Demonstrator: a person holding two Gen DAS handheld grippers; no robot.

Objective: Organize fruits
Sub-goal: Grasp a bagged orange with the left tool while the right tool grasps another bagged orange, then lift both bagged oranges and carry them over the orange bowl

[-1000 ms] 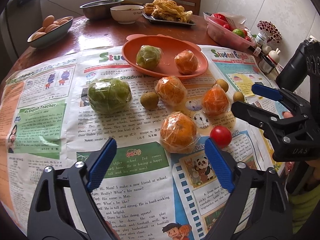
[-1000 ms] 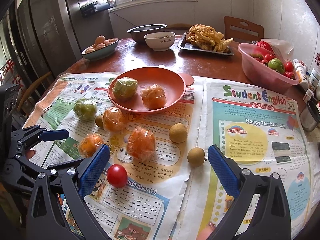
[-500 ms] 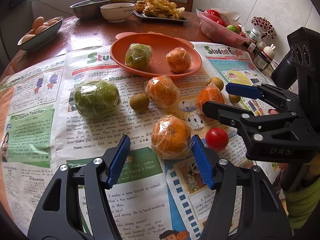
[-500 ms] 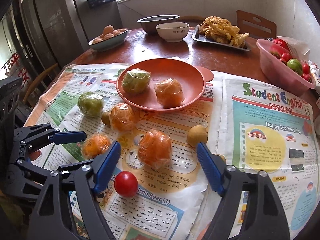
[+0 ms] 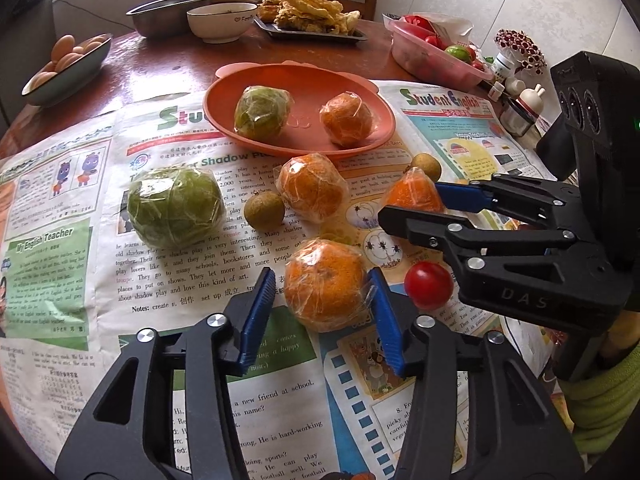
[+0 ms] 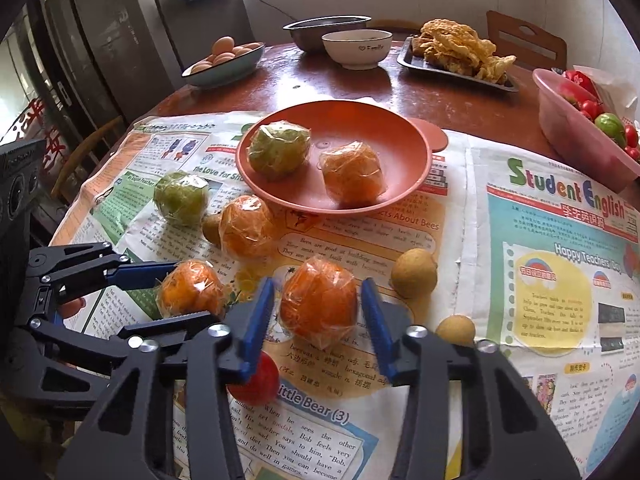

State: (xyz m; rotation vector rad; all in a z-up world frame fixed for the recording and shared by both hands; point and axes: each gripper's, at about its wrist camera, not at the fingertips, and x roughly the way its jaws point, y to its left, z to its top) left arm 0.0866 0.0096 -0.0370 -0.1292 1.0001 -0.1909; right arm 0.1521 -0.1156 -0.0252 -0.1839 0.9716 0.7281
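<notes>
Closing their jaws around one wrapped orange each, still lying on the newspaper (image 5: pixel 192 280) near the orange plate (image 6: pixel 416 176), the left gripper (image 5: pixel 320 308) and right gripper (image 6: pixel 318 312) have several fruits left to move, with only two on the plate.

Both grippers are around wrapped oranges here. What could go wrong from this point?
1. The left gripper's jaws are closing around one orange, the right gripper's around another orange; pads could grab only loose film and slip.
2. The tomato beside the right gripper could get knocked rolling.
3. The grippers sit close and may collide heading for the plate.
</notes>
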